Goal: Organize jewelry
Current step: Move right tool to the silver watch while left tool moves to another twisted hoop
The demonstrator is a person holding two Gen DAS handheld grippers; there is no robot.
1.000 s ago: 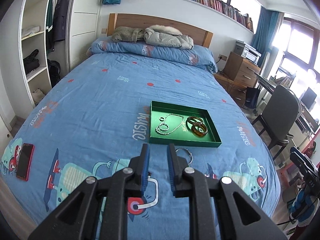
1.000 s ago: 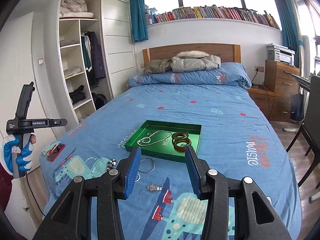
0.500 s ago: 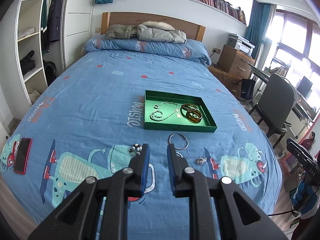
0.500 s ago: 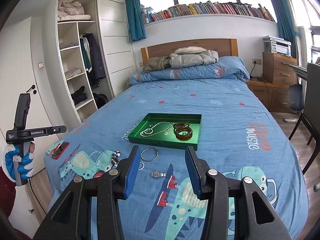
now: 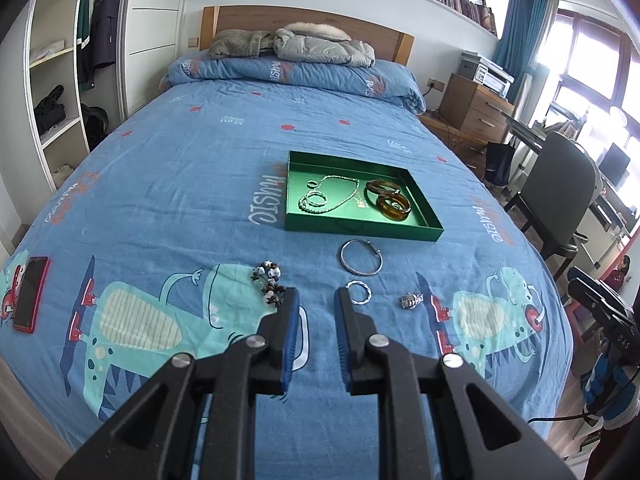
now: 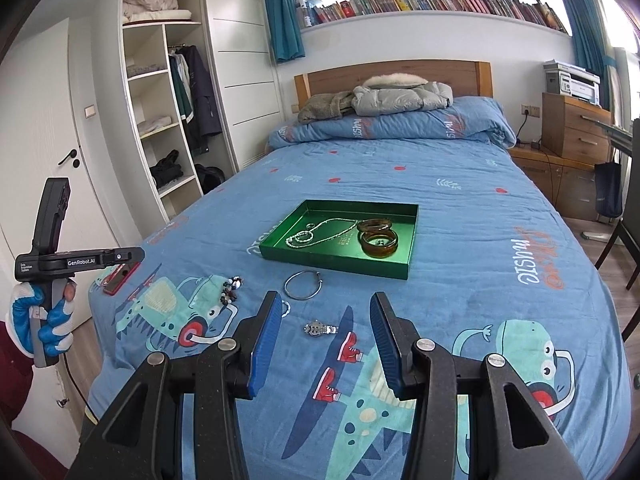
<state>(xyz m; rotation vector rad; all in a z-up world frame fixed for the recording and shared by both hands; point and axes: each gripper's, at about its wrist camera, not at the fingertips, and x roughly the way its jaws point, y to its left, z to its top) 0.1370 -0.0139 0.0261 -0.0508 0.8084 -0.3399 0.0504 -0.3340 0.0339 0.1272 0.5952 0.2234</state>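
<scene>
Blue bedspread (image 5: 180, 184) printed "music", left gripper (image 6: 120, 257) labelled "GenRobot.AI"

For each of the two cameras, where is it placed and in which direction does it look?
Left wrist: rides the left gripper, above the bed's foot, facing the headboard; only its open fingers show.
Right wrist: rides the right gripper, same direction; open fingers, plus the gloved left hand at the edge.
Shared: green tray, silver bangle, watch.
</scene>
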